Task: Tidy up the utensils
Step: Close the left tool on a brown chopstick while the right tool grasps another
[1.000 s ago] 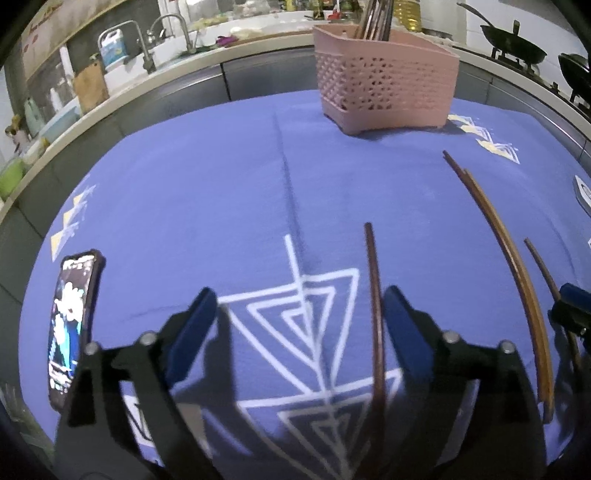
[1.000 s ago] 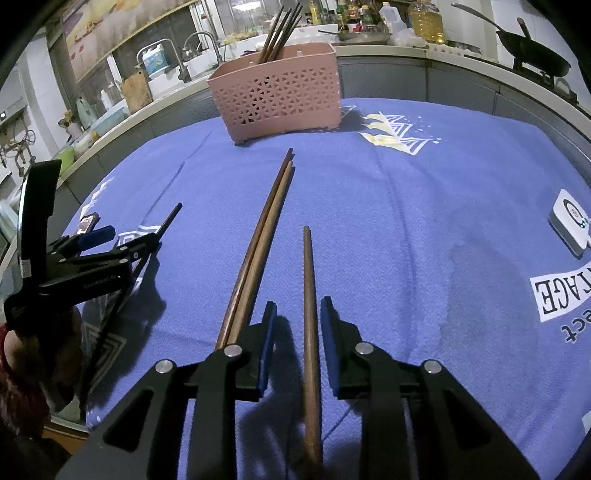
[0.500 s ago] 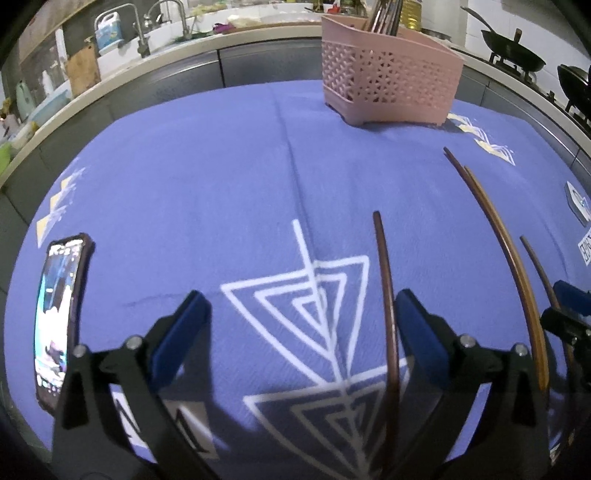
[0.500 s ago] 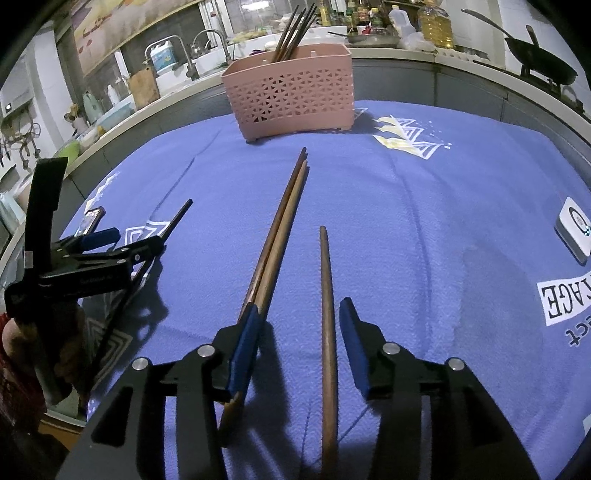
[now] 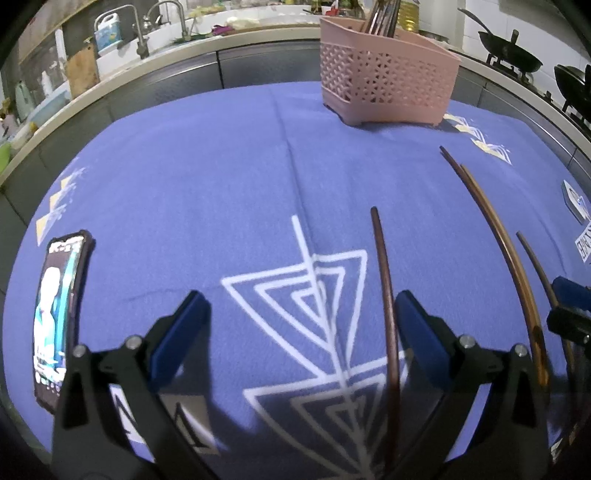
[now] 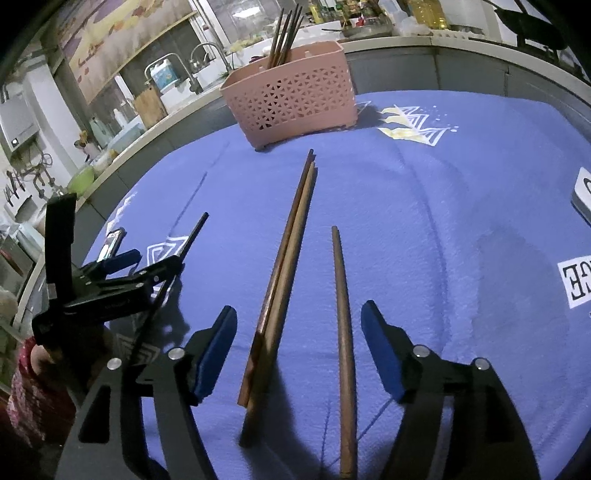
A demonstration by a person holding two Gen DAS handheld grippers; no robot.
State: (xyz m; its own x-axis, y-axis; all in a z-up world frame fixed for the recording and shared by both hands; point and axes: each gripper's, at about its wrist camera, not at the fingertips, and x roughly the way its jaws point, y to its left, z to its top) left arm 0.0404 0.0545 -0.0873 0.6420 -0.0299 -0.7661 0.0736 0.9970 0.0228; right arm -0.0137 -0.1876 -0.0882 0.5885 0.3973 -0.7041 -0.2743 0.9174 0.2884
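Right wrist: cloth (image 6: 480, 184) print (image 6: 578, 282) shows, perhaps, mirrored "GE".

A purple cloth (image 5: 221, 166) with white triangle prints covers the table. A phone (image 5: 55, 317) lies on it at nine o'clock in the left view, screen lit. A small white device (image 6: 583, 195) sits at three o'clock in the right view — partly cut off. Beyond the cloth, at eleven o'clock, a tap (image 5: 177, 18) stands by a sink; woks (image 5: 509, 59) rest at two o'clock.
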